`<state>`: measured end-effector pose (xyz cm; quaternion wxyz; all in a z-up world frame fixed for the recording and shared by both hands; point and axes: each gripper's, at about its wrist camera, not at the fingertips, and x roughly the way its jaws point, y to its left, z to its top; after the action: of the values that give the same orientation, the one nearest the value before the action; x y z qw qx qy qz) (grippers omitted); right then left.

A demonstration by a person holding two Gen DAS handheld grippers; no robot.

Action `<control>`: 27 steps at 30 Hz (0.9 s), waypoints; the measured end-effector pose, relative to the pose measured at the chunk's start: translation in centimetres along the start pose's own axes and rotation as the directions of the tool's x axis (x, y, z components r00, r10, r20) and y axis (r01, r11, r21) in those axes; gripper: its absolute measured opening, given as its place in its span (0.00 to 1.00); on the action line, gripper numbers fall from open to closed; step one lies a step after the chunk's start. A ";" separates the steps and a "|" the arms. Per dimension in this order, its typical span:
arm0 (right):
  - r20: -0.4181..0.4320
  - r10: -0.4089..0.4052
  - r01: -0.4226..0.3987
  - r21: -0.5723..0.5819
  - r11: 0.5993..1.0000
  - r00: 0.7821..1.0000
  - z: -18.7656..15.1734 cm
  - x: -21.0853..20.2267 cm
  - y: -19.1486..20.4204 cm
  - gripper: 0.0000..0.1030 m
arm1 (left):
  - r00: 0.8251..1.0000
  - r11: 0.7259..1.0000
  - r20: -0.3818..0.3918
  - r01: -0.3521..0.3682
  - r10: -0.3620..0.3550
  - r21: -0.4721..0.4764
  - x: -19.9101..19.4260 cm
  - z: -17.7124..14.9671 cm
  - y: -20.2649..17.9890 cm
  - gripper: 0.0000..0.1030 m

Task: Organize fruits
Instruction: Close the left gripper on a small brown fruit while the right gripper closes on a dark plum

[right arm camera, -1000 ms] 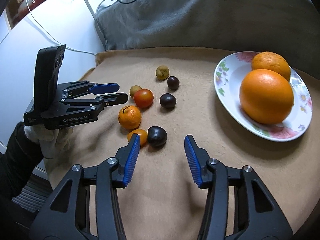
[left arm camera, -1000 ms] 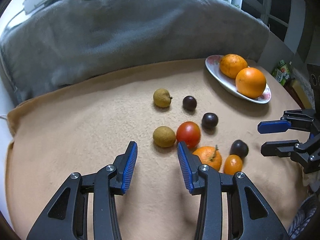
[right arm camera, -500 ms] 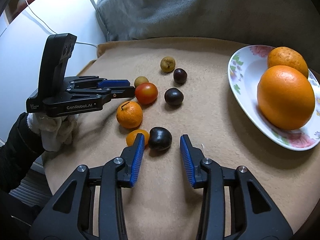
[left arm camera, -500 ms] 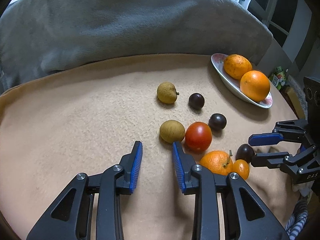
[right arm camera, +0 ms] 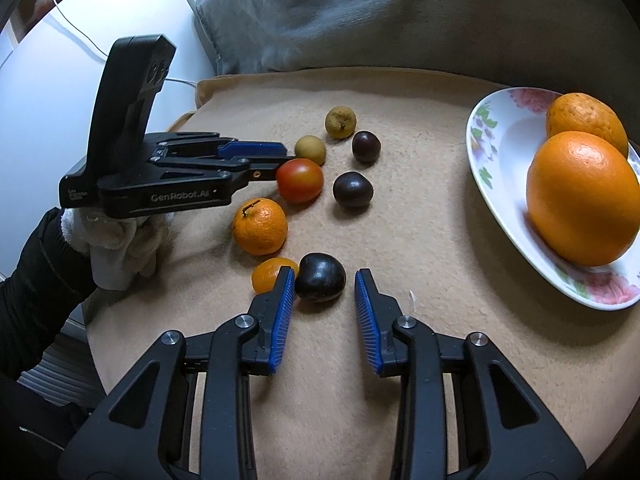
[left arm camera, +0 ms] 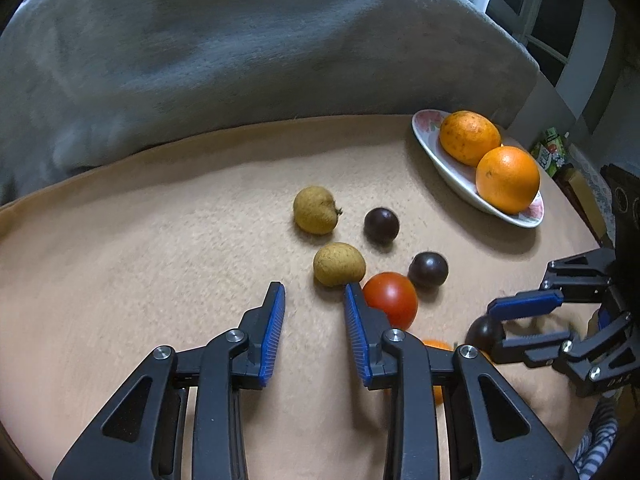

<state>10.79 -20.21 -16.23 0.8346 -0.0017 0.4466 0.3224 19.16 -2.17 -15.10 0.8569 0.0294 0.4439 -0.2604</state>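
My right gripper (right arm camera: 324, 280) straddles a dark plum (right arm camera: 322, 276). Its jaws are closing: the left pad is at the plum's side and the right pad still stands off it. A small orange fruit (right arm camera: 270, 276) lies just left of that pad, a mandarin (right arm camera: 260, 226) beyond it. My left gripper (left arm camera: 314, 296) is open and holds nothing; its tips sit just short of a tan fruit (left arm camera: 339, 263), the right finger beside a red tomato (left arm camera: 394, 298). A flowered plate (right arm camera: 496, 148) at the right holds two oranges (right arm camera: 584, 196).
Two more dark plums (left arm camera: 381, 225) (left arm camera: 428, 269) and a second tan fruit (left arm camera: 315, 210) lie on the beige cloth (left arm camera: 140, 260). A grey blanket (left arm camera: 240, 48) rises behind. The cloth's rounded edge is at the near left in the right wrist view, by a gloved hand (right arm camera: 120, 248).
My left gripper moved forward up to the tan fruit and tomato, and its jaws narrowed. My right gripper's jaws narrowed around the dark plum, which now lies between the tips.
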 end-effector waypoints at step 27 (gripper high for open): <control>-0.013 -0.023 0.023 -0.037 0.999 1.000 0.1 1.0 1.1 0.26 | 0.997 0.996 -0.006 0.083 -0.083 -0.026 2.2 2.1 -1.0 0.22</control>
<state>10.66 -18.75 -16.57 0.8351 -0.0242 0.4462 0.3208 21.28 -4.58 -15.37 0.8440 0.0009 0.4511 -0.2901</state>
